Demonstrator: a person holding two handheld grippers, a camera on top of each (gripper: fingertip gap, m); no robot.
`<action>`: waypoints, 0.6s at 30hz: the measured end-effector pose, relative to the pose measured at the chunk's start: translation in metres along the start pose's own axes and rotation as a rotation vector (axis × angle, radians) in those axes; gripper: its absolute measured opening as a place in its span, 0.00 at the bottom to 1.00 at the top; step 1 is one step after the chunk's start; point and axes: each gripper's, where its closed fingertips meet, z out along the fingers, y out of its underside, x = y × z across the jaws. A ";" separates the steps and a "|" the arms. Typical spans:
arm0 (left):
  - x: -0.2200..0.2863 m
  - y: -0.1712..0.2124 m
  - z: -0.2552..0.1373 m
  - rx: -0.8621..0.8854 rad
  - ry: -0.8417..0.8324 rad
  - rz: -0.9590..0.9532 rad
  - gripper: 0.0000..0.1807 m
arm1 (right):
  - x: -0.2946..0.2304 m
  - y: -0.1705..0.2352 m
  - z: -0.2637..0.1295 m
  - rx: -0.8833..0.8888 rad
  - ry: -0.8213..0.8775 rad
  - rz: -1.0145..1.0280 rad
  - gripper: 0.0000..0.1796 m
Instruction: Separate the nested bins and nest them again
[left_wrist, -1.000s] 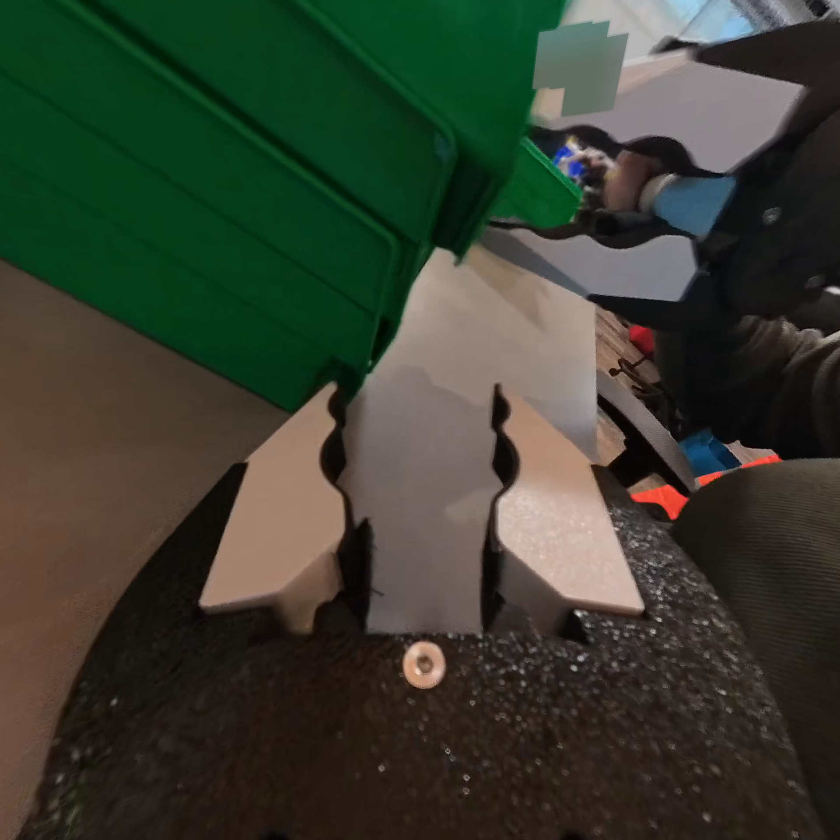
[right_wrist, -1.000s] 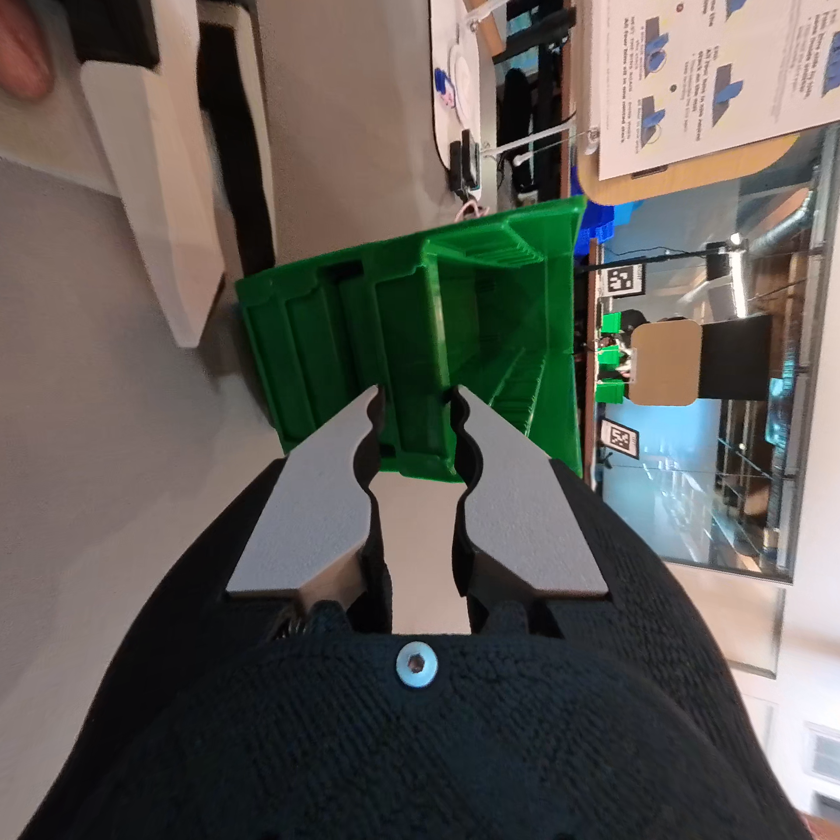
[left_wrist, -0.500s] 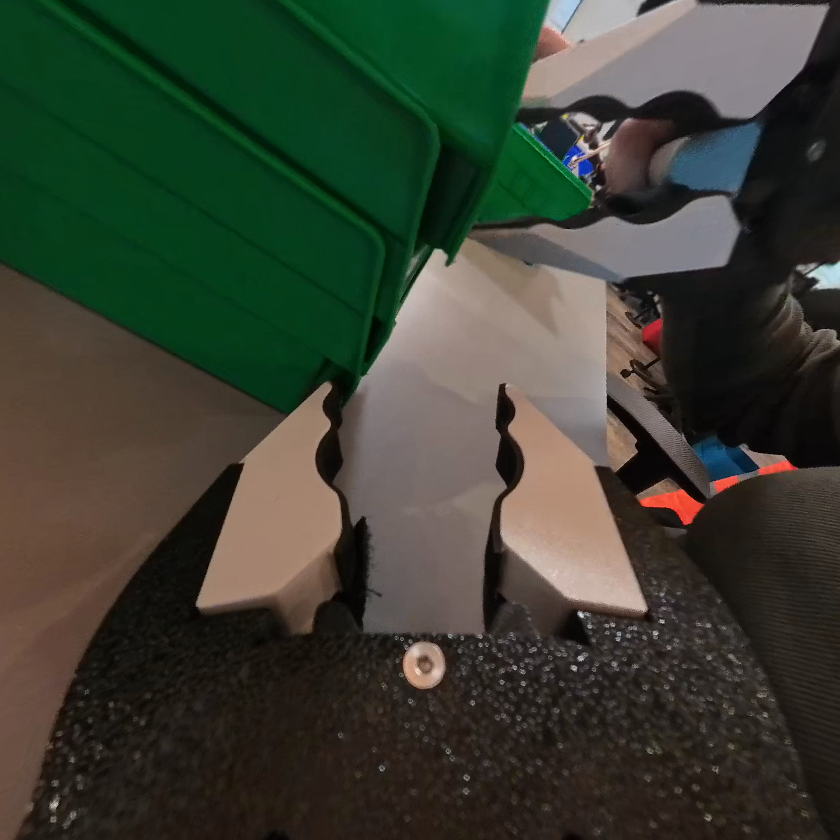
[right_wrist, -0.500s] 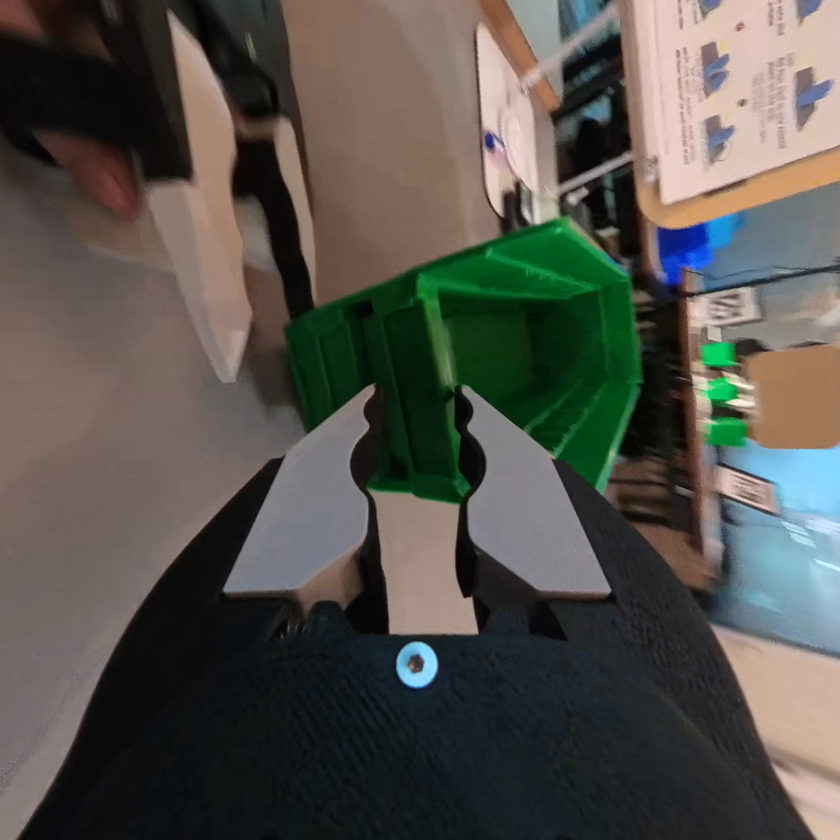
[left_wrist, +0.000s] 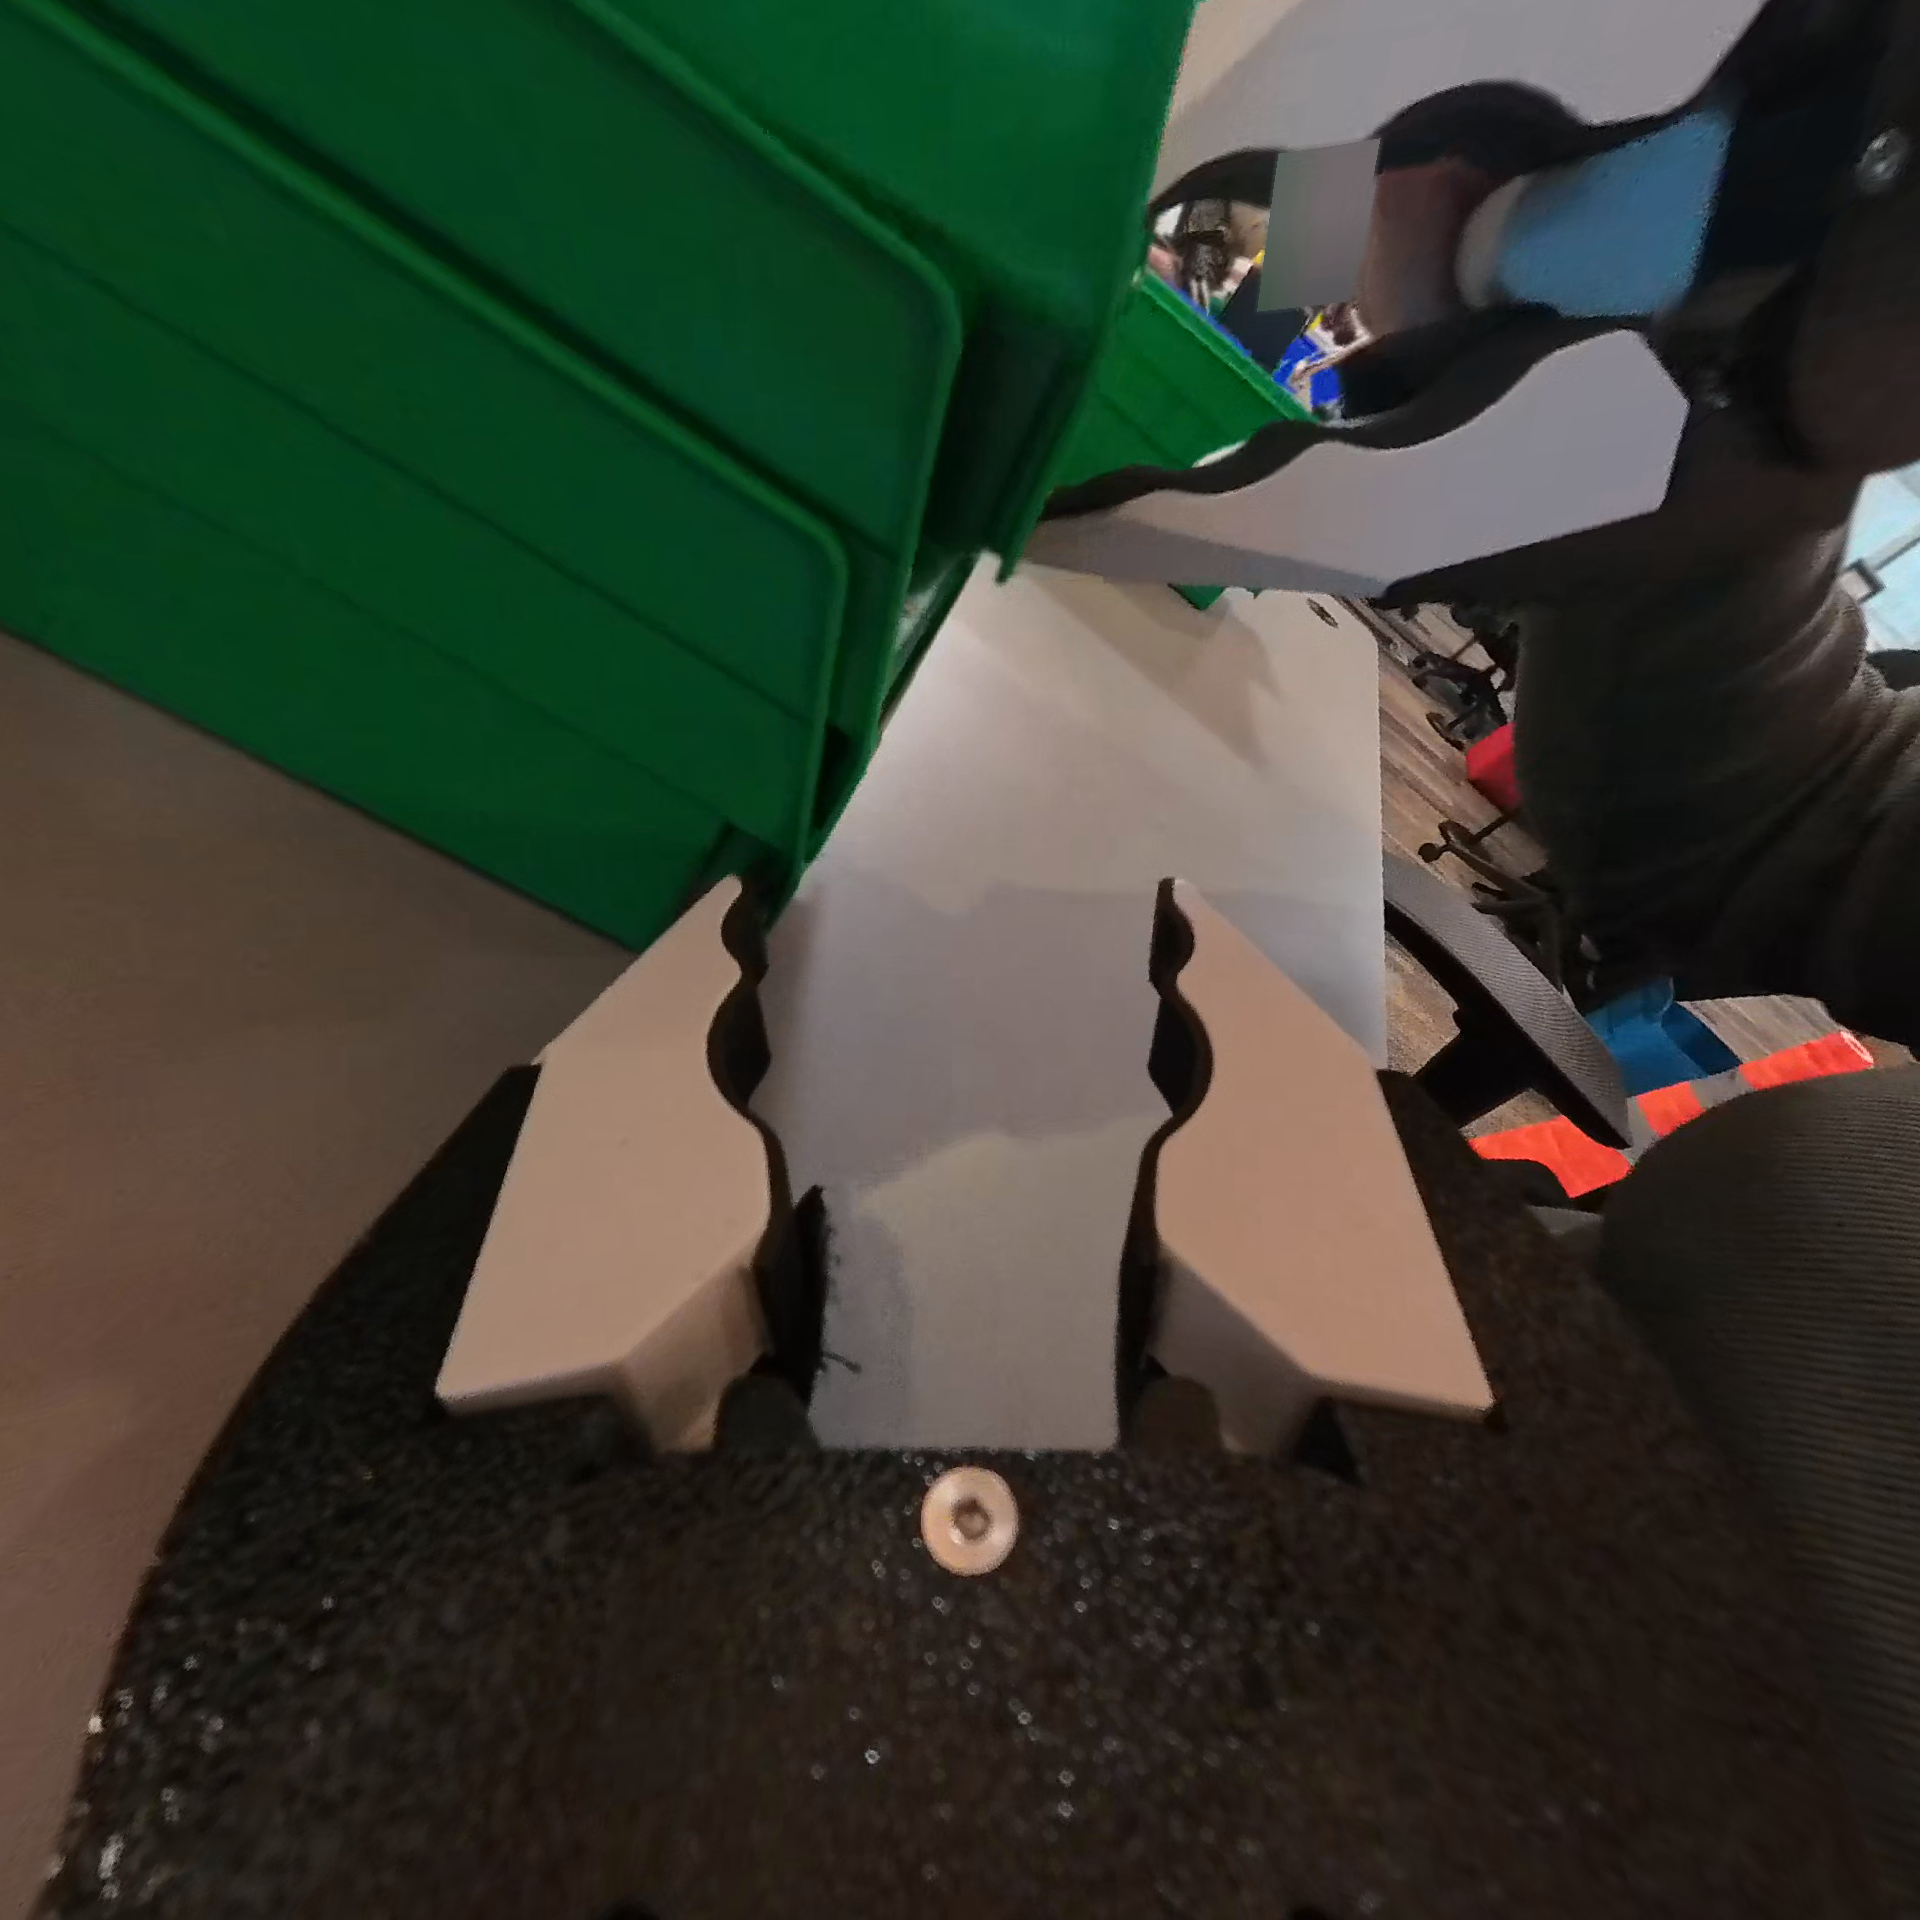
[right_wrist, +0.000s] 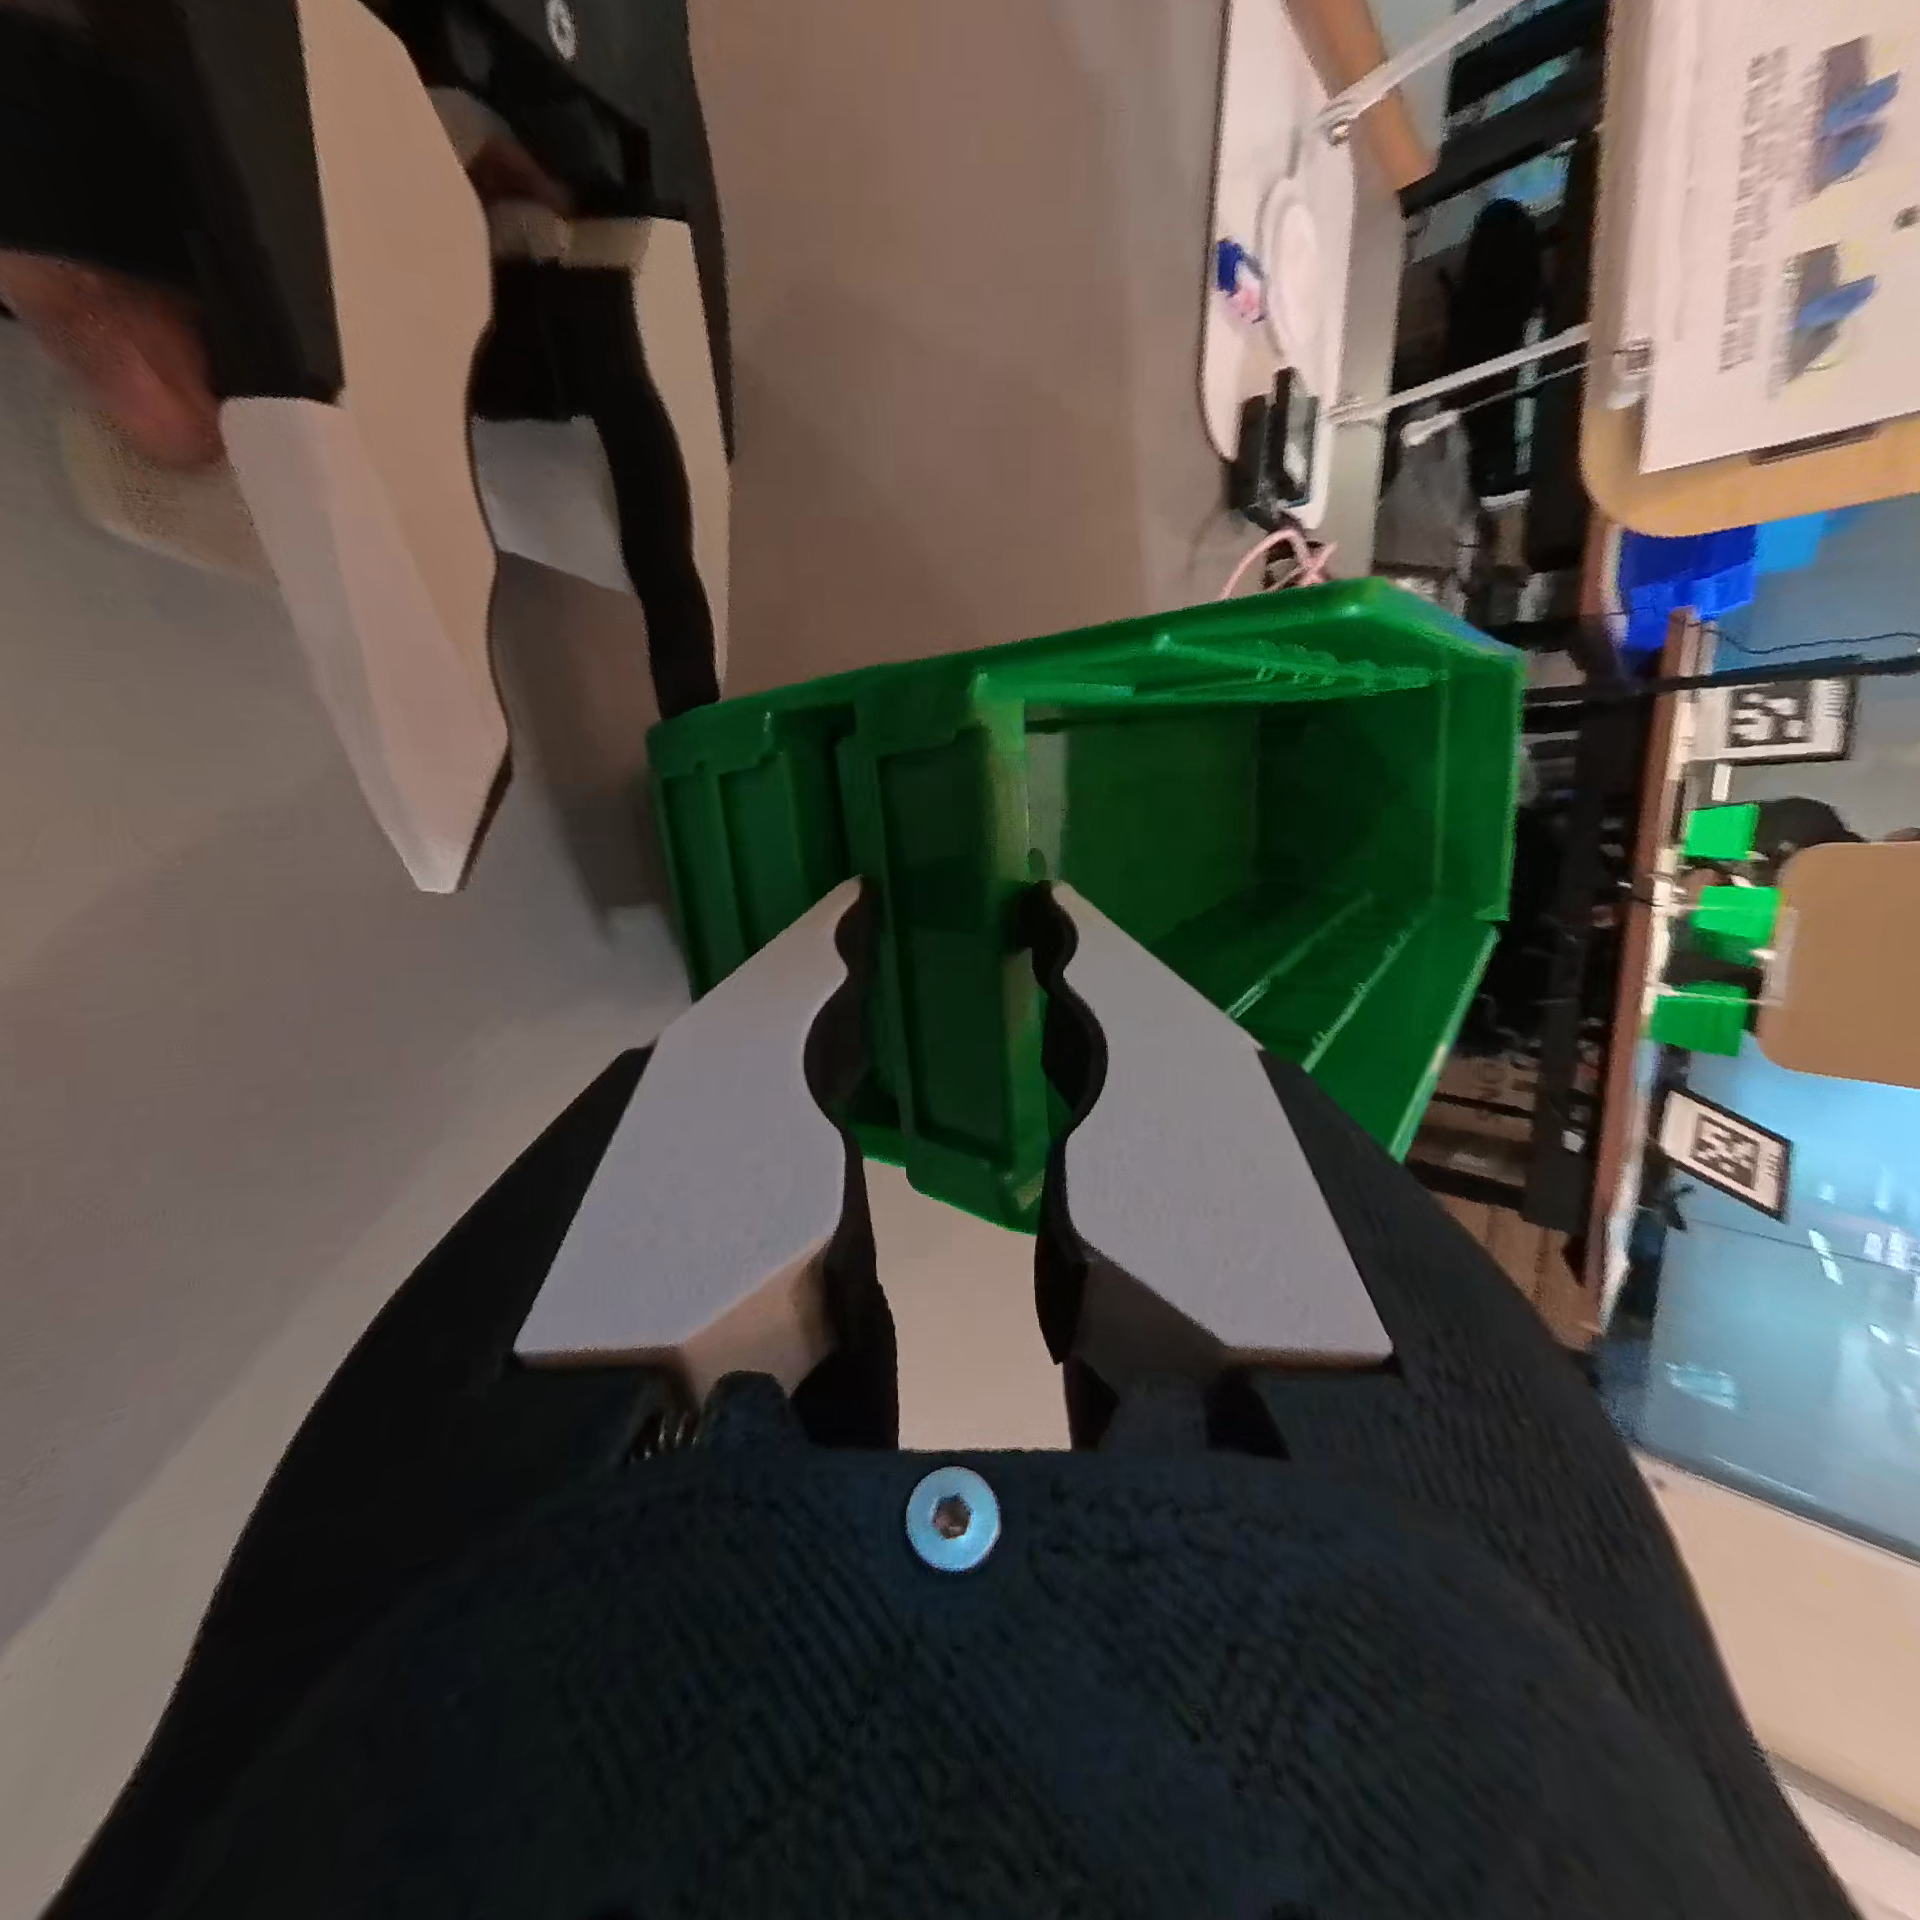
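The green nested bins (left_wrist: 468, 416) fill the upper left of the left wrist view, with several stepped rims showing. My left gripper (left_wrist: 956, 904) is open and empty, its left fingertip at the bins' lower corner. In the right wrist view the bins (right_wrist: 1247, 831) lie with their open mouth facing the camera. My right gripper (right_wrist: 951, 894) is open with its two fingers straddling the bins' near wall. The right gripper also shows in the left wrist view (left_wrist: 1122, 364), and the left gripper in the right wrist view (right_wrist: 530, 727).
The bins rest on a pale grey table (left_wrist: 1039, 779) whose edge (left_wrist: 1382, 831) runs close on the right. A sleeve (left_wrist: 1714, 779), a chair and red and blue items are beyond it. A poster board (right_wrist: 1766, 260), a white table (right_wrist: 1278, 260) and small green bins (right_wrist: 1714, 914) stand farther off.
My right gripper has moved forward until its fingers reach around the bins' wall; its finger gap looks the same. The left gripper has hardly moved and stays open.
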 end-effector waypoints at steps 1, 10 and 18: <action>0.000 0.000 0.000 0.003 0.002 -0.002 0.41 | 0.002 -0.001 -0.002 0.000 0.036 -0.006 0.16; 0.002 0.001 0.000 -0.007 0.011 -0.006 0.40 | -0.005 0.003 0.003 -0.048 0.115 -0.087 0.16; 0.002 0.000 0.001 0.004 0.012 -0.015 0.42 | -0.012 0.006 0.012 -0.048 0.094 0.004 0.17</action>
